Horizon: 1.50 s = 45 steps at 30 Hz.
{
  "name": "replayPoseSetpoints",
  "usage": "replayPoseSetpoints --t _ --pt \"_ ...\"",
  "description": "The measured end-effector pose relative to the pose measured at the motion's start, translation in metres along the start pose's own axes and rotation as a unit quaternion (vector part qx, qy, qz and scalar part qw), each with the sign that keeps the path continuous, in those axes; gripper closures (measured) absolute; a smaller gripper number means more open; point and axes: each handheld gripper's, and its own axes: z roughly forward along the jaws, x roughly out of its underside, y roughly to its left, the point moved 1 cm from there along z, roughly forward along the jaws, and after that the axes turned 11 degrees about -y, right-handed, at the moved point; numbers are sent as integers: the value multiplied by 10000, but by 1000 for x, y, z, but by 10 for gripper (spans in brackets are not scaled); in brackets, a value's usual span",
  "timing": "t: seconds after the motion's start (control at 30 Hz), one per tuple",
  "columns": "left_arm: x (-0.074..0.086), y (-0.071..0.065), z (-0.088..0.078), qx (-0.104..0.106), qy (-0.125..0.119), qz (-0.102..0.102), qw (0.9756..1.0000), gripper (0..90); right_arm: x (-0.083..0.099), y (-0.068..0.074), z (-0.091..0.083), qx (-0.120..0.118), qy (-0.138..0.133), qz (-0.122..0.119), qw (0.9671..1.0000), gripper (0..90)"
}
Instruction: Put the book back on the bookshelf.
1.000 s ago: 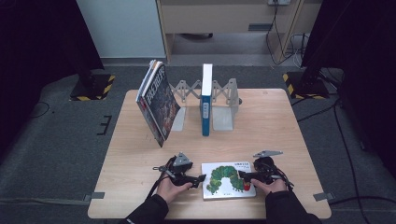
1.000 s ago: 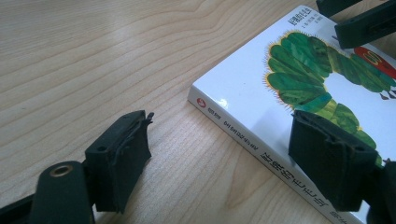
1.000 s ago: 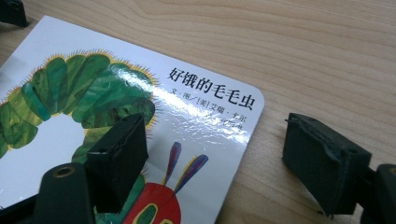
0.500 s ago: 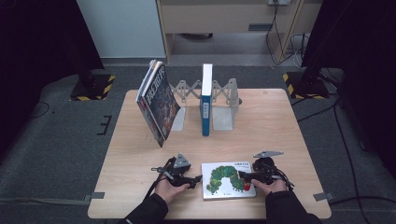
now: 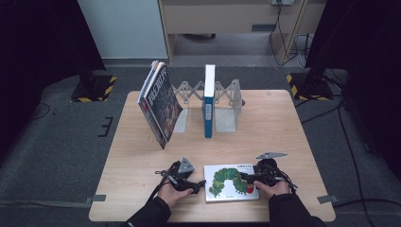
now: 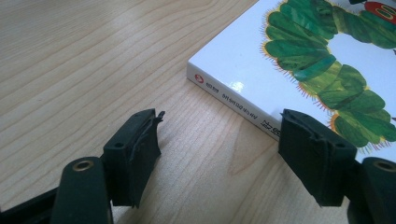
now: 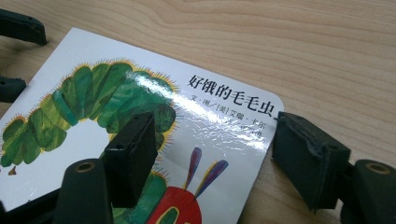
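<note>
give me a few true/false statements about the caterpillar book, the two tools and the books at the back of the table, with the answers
1. The caterpillar book lies flat on the table. True.
2. The left tool is clamped on the book's spine. False: its jaws stand apart beside the spine, mostly over bare wood.
3. The right tool is at the book's right end, one jaw over the cover. True.
4. The blue book lies flat at the back. False: it stands upright in the metal book rack.
5. The books at the rack's left stand tilted. True.
6. The caterpillar book is open. False: it is closed, cover up.
</note>
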Motion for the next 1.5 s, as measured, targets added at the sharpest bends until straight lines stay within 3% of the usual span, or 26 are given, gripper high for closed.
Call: replayPoseSetpoints --t 0.33,0.53,0.67,1.1,1.33,1.5 --pt "-1 -1 5 -88 -57 0 9999 230 -10 -10 11 -32 -154 46 9999 304" --pt "0 -1 7 -100 -123 8 9999 216 -8 -11 5 -22 -119 156 9998 289" --pt "1 -1 7 -139 -120 142 9997 186 -5 -10 2 -91 -79 232 9997 293" --pt "1 0 9 -265 -24 170 9995 101 -11 -12 -9 -305 -469 345 9978 299" --pt "1 0 9 -262 -17 170 9995 92 -15 -11 -13 -405 -779 347 9955 297" --pt "1 0 9 -257 -12 175 9995 89 -20 -10 -17 -528 -1074 350 9922 295"
